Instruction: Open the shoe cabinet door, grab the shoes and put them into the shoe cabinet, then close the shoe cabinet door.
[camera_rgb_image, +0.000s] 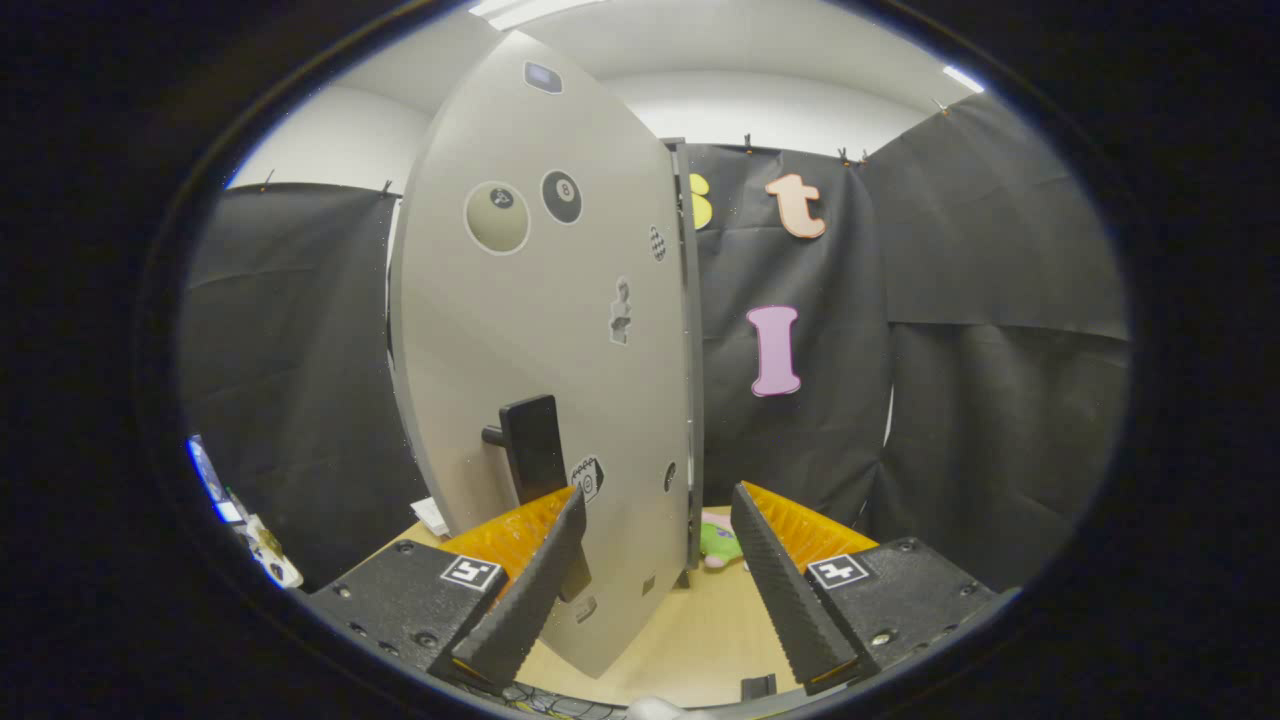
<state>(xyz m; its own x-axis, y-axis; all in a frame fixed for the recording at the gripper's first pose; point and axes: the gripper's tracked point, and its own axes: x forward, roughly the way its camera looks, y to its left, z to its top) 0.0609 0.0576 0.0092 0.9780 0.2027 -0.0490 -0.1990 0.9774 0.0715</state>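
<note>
Spreading wide, jaws of gripper (655, 505) straddle cabinet door (545, 330) edge.

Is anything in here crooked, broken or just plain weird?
Nothing looks broken or spilled. The cabinet door stands ajar, stickers scattered over it, its dark handle just ahead of the open tongs. A small green and pink toy lies on the table beyond.
</note>
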